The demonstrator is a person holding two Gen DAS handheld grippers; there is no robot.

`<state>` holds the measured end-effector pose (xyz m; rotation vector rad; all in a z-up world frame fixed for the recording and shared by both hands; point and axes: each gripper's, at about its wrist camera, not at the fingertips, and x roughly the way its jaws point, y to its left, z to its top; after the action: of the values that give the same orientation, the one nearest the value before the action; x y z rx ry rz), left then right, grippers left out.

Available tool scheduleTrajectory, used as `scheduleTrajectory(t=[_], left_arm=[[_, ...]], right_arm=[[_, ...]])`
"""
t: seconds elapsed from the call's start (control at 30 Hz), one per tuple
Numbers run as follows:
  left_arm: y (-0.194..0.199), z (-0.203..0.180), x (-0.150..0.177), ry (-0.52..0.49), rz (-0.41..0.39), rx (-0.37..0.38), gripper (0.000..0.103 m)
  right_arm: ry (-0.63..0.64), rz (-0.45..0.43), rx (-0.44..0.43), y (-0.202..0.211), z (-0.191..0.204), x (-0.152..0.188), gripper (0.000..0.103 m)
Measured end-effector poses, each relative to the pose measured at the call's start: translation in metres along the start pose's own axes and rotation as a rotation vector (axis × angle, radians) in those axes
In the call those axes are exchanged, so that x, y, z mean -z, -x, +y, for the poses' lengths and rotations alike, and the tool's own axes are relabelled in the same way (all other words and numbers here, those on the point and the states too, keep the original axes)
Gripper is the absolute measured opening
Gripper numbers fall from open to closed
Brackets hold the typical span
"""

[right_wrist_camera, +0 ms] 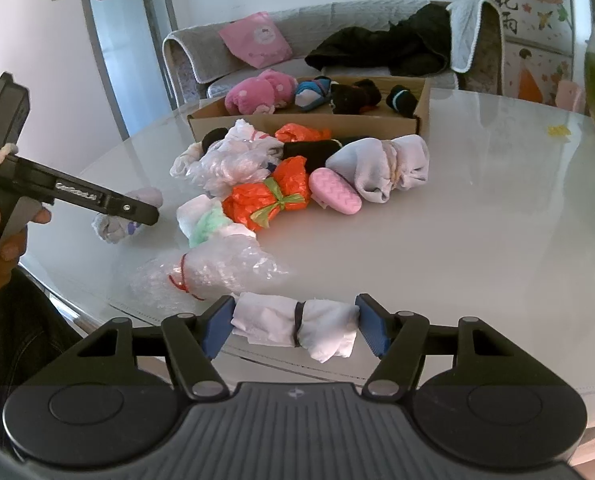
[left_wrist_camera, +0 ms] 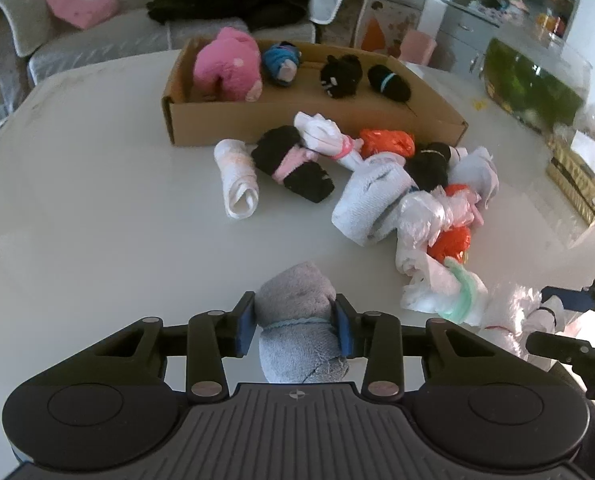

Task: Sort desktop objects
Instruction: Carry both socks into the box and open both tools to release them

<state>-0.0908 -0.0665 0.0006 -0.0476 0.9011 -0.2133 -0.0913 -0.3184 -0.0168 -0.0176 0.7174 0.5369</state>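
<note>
My left wrist camera looks steeply down over the white table (left_wrist_camera: 97, 200), my right looks from lower at its edge, both sharing the cardboard box (left_wrist_camera: 297, 124) and sofa (right_wrist_camera: 337, 24) beyond.

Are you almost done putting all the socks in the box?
Not yet. Four sock bundles already lie in the box. The left gripper is squeezing a grey sock, and the right gripper holds a white bundle. A big pile of socks and bags waits on the table.
</note>
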Motion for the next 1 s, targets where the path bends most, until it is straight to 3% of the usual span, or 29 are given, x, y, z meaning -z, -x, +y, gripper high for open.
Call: scheduleTrajectory(t=[0.43, 0.7, 1.0], left_arm=[[0.055, 0.000, -0.028, -0.006, -0.080, 0.016, 0.047], [0.070, 0.000, -0.061, -0.035, -0.130, -0.006, 0.047], [0.070, -0.006, -0.120, -0.057, -0.192, 0.007, 0.047]], right_arm=[[-0.094, -0.069, 0.036, 0.022, -0.049, -0.029, 0.062], [-0.120, -0.147, 0.014, 0.030, -0.074, -0.075, 0.062], [-0.114, -0.222, -0.023, 0.019, -0.081, -0.134, 0.062]])
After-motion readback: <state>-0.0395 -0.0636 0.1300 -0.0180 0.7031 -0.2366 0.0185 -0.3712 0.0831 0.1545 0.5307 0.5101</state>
